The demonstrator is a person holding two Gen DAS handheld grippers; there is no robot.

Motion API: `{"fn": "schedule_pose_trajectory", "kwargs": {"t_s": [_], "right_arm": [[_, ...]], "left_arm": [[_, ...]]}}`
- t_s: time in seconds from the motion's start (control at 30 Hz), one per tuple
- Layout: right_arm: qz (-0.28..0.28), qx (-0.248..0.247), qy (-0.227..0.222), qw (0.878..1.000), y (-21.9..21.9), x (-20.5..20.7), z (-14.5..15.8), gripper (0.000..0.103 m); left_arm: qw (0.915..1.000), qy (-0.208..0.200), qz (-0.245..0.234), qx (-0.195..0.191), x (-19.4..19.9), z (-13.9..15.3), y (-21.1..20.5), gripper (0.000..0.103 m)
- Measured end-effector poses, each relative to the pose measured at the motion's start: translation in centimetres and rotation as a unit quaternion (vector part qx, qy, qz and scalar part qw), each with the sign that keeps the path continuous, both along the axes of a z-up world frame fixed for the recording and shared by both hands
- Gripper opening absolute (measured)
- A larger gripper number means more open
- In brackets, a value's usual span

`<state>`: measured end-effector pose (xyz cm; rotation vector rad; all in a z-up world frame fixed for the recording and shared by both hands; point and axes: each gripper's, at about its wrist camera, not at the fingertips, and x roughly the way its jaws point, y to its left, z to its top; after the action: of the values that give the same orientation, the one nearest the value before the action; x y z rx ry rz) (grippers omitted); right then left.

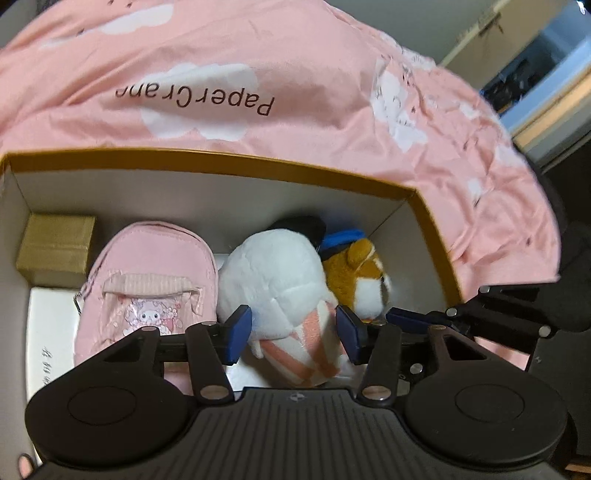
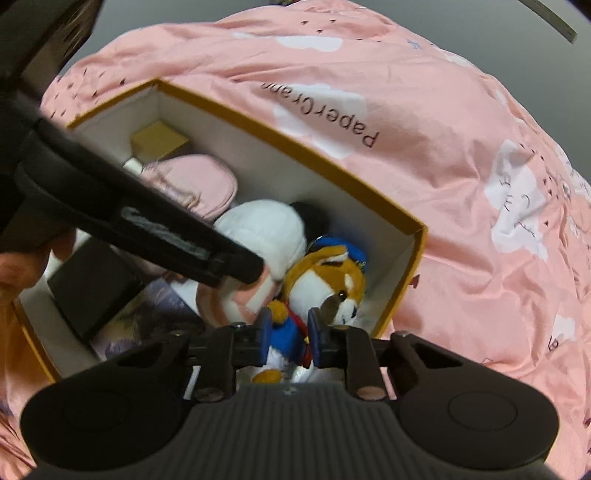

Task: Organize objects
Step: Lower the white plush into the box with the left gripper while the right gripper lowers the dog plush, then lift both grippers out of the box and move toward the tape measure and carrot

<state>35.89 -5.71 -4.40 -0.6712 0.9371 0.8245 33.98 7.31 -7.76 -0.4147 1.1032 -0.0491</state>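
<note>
Both grippers reach down into the gold-rimmed cardboard box (image 1: 236, 162).

Left gripper (image 1: 293, 330) spread around the white plush (image 1: 273, 273); right gripper (image 2: 290, 332) clamps the orange plush dog (image 2: 325, 280).

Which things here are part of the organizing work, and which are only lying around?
Part of the job:
- storage box
- white plush, between the left gripper fingers
- orange dog plush, in the right gripper
- pink mini backpack
- small gold box

Only lying around:
- pink bedsheet
- cabinet
</note>
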Motion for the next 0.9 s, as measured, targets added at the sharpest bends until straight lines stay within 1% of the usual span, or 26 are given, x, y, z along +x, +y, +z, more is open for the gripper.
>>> {"fn": "schedule_pose_trajectory", "kwargs": {"t_s": [0.1, 0.13, 0.2, 0.23, 0.27, 0.47, 0.6, 0.67, 0.73, 0.8, 0.9], "right_arm": [[0.015, -0.009, -0.008, 1.0, 0.3, -0.2, -0.5, 0.016], [0.017, -0.012, -0.008, 1.0, 0.5, -0.2, -0.6, 0.015], [0.017, -0.015, -0.012, 1.0, 0.7, -0.1, -0.8, 0.014], [0.018, -0.018, -0.015, 1.0, 0.8, 0.0, -0.9, 0.015], [0.019, -0.02, -0.018, 0.999, 0.9, 0.1, -1.0, 0.015], [0.013, -0.025, -0.028, 0.999, 1.2, 0.3, -1.4, 0.015], [0.011, -0.009, -0.026, 1.0, 0.4, 0.0, -0.9, 0.016], [-0.005, 0.011, -0.023, 1.0, -0.2, -0.4, -0.2, 0.016], [-0.015, 0.03, -0.031, 0.999, -0.9, -1.3, 0.7, 0.016], [-0.027, 0.051, -0.041, 0.997, -1.8, -2.3, 1.8, 0.016], [-0.05, 0.091, -0.045, 0.994, -3.3, -4.1, 3.5, 0.018]], "left_arm": [[0.9981, 0.006, -0.037, 0.048, 0.1, -0.1, -1.0, 0.059], [0.9972, 0.009, -0.047, 0.058, 0.1, -0.2, -1.1, 0.058], [0.9947, 0.017, -0.061, 0.081, 0.1, -0.2, -1.3, 0.053], [0.9929, 0.021, -0.069, 0.095, 0.1, -0.2, -1.4, 0.052], [0.992, 0.023, -0.075, 0.099, 0.1, -0.3, -1.3, 0.052], [0.9937, 0.025, -0.071, 0.082, 0.2, -0.5, -1.1, 0.052], [0.9956, 0.006, -0.068, 0.065, -0.8, 0.2, -0.8, 0.052], [0.9962, -0.018, -0.066, 0.055, -1.7, 1.0, -0.6, 0.052], [0.9958, -0.047, -0.064, 0.046, -2.9, 2.1, -0.5, 0.052], [0.9935, -0.082, -0.069, 0.038, -4.5, 3.4, -0.6, 0.052], [0.9888, -0.124, -0.075, 0.035, -6.9, 5.3, -1.0, 0.052]]}}
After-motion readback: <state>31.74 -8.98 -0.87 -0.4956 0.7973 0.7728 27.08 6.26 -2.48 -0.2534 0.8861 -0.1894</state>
